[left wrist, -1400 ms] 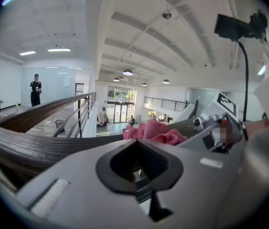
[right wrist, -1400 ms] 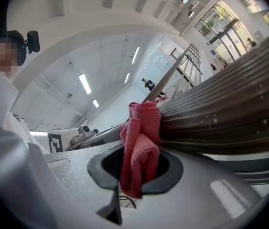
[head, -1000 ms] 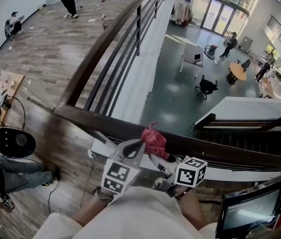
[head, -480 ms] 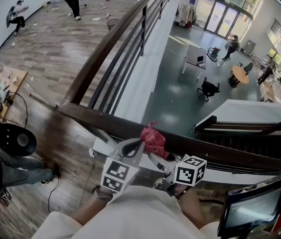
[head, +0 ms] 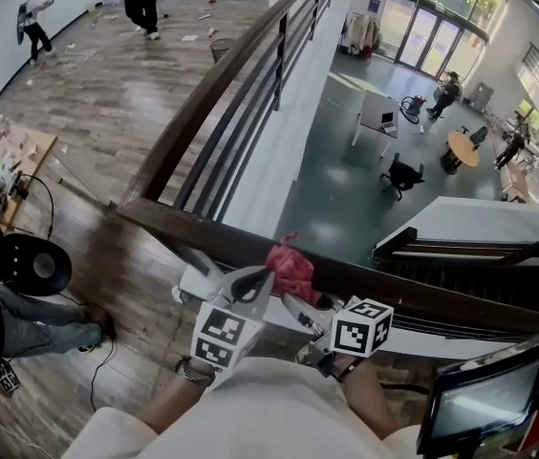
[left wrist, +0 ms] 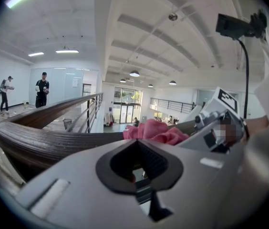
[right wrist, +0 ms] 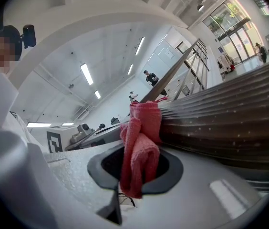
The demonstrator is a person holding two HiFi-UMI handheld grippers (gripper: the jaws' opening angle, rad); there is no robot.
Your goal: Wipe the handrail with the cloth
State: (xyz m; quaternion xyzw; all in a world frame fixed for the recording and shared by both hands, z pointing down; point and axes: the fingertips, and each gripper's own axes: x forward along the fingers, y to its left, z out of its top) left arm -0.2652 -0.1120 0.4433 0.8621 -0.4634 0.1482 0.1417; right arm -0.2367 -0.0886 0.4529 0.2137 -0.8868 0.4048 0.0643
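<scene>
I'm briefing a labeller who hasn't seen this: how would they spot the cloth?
Follow the dark wooden handrail crossing the lower part of the head view. Midway along, a crumpled cloth sits on top, pinched by the right claw. It is the only pink thing there.

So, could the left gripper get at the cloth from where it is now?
Probably yes. The cloth sits on the handrail just ahead of the left gripper, with nothing between them. But the right gripper is clamped on it, and the left's fingers are shut.
</scene>
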